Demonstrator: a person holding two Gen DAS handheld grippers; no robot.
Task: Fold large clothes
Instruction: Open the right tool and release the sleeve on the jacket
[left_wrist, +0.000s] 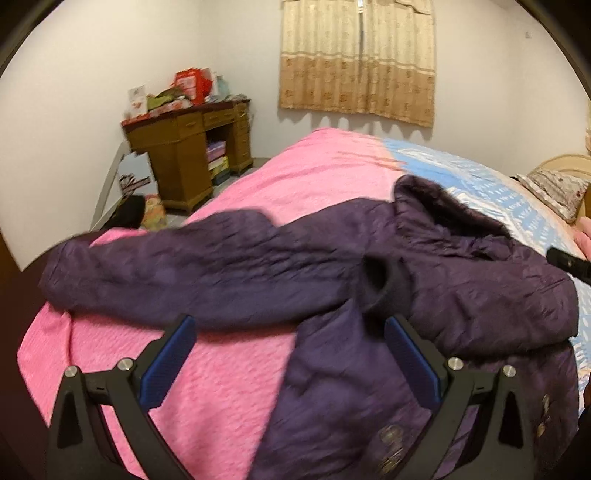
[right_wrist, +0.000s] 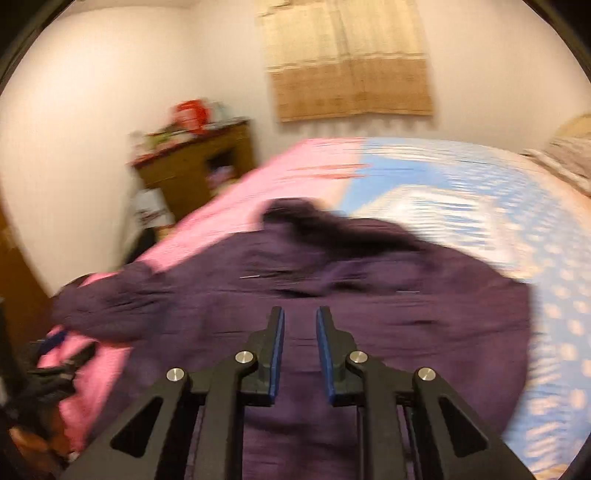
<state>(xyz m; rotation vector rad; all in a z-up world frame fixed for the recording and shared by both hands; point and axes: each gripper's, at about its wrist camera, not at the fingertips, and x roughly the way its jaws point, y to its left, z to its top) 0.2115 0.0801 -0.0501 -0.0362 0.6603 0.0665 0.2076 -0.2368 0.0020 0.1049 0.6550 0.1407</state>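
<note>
A dark purple padded jacket (left_wrist: 424, 280) lies on the bed, its collar toward the far side. One sleeve (left_wrist: 184, 277) is stretched to the left, and a dark cuff (left_wrist: 384, 284) rests on the body. My left gripper (left_wrist: 291, 325) is wide open and empty just above the jacket's near edge. In the blurred right wrist view the jacket (right_wrist: 369, 295) fills the middle. My right gripper (right_wrist: 300, 314) hovers over it with the fingers a narrow gap apart, holding nothing. Its tip (left_wrist: 569, 264) shows at the right edge of the left wrist view.
The bed has a pink cover (left_wrist: 314, 173) on the left and a blue patterned cover (left_wrist: 491, 188) on the right. A cluttered wooden desk (left_wrist: 192, 147) stands in the far left corner. A curtain (left_wrist: 358, 59) hangs on the back wall. A pillow (left_wrist: 557, 192) lies far right.
</note>
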